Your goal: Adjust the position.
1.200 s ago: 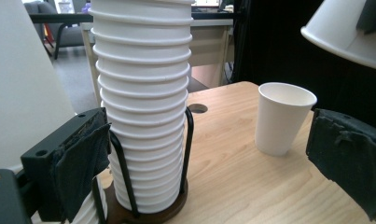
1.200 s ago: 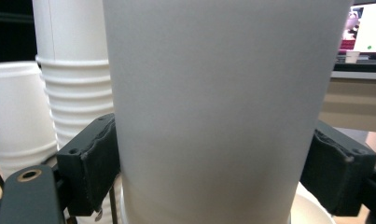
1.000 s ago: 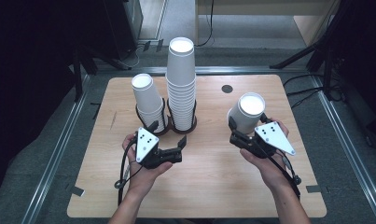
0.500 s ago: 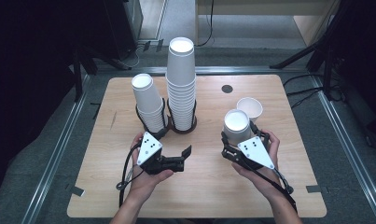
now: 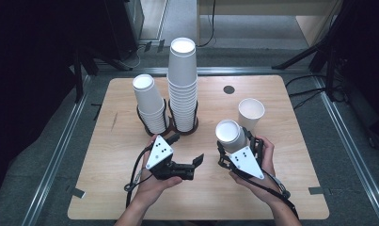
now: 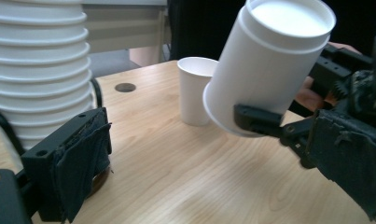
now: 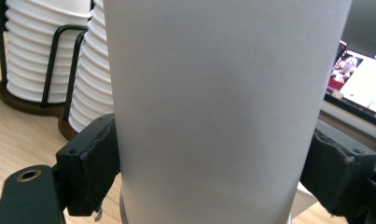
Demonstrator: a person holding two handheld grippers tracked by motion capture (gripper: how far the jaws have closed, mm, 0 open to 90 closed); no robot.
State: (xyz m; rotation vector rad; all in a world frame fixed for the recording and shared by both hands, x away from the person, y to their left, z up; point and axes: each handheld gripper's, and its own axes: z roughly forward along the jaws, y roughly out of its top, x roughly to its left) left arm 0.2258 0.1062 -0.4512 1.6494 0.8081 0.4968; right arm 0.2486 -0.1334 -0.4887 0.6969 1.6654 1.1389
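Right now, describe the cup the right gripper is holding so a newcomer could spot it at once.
Start at the two tall cup stacks in wire holders at the back of the wooden table, then look right and nearer the person. There the right gripper clamps a white paper cup. Unlike the lone cup standing mouth-up behind it, this one is upside down, tilted and off the table.

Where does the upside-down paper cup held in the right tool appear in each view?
High view: the held cup, right of centre, beside the upright cup.
Left gripper view: held cup, upper right, tilted.
Right gripper view: held cup, centre, between the pads.
Shared landmark: the tall cup stack.
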